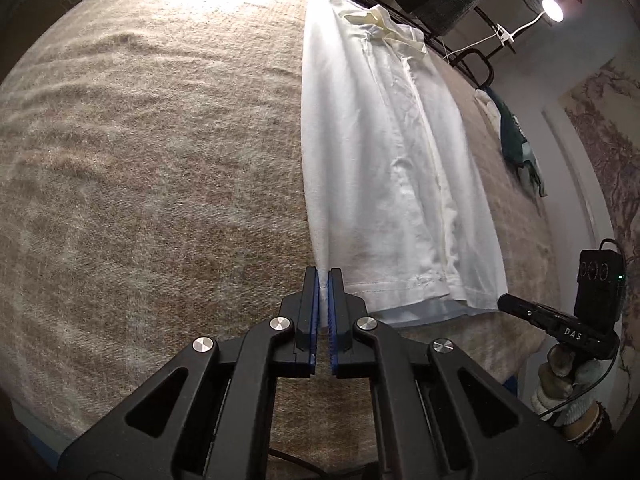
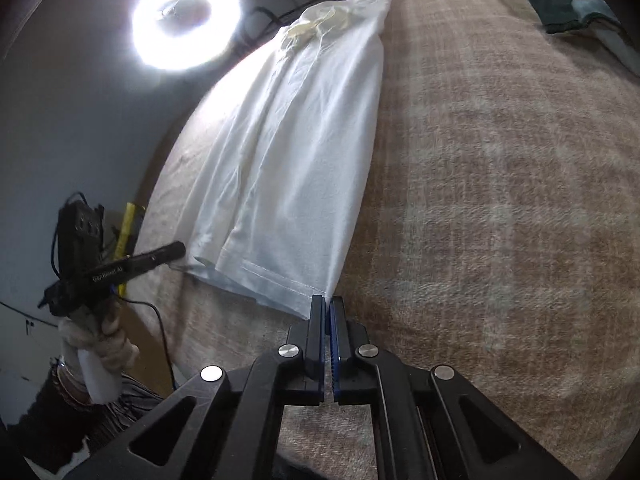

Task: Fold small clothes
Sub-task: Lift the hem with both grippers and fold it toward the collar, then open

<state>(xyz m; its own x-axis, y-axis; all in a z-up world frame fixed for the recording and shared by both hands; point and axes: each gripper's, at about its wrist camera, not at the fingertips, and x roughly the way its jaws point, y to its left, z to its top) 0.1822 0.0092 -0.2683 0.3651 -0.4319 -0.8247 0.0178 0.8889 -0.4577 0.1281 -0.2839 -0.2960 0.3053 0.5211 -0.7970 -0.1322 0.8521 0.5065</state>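
Observation:
A white garment [image 1: 380, 152], folded lengthwise into a long strip, lies flat on a beige blanket [image 1: 140, 160]. Its hem is nearest me and its collar end is far away. My left gripper [image 1: 323, 276] is shut on the hem's near left corner, with white cloth pinched between the blue pads. In the right wrist view the same garment [image 2: 296, 148] shows, and my right gripper [image 2: 328, 304] is shut on the hem's near right corner. Each view catches the other gripper at the opposite corner: the right gripper [image 1: 503, 301] and the left gripper [image 2: 181, 246], both held by gloved hands.
A dark green garment [image 1: 516, 140] lies crumpled at the blanket's far right edge, also seen as dark cloth [image 2: 560, 4]. A ring light [image 2: 186, 20] glares to the left and a small lamp [image 1: 554, 10] shines at the back. The blanket [image 2: 500, 180] stretches wide to either side.

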